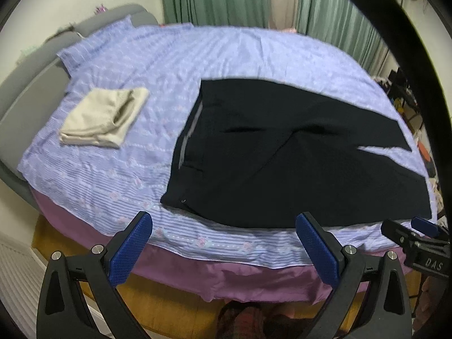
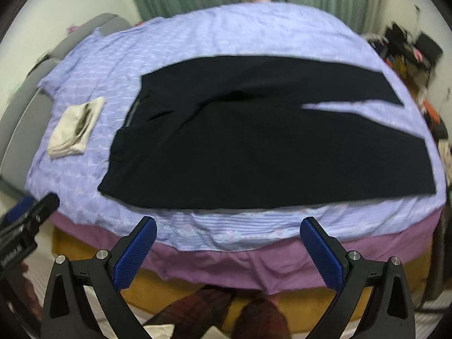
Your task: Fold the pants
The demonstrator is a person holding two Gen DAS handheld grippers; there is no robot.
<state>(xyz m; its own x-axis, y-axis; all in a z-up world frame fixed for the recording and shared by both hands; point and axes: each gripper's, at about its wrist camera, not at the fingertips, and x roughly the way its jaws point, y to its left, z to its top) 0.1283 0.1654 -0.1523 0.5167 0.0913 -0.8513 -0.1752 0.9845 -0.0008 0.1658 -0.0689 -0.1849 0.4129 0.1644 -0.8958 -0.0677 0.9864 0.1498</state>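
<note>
Black pants [image 2: 254,132] flat on bed [image 2: 254,28], unfolded; L claw [image 1: 223,226] & R claw [image 2: 228,231] both agape, empty, short of hem — next: grab near leg edge, fold over.

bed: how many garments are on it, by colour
black pants, spread flat: 1
beige folded garment, to the left of the pants: 1
total: 2
both lie on the purple striped bedspread; neither gripper touches them
</note>
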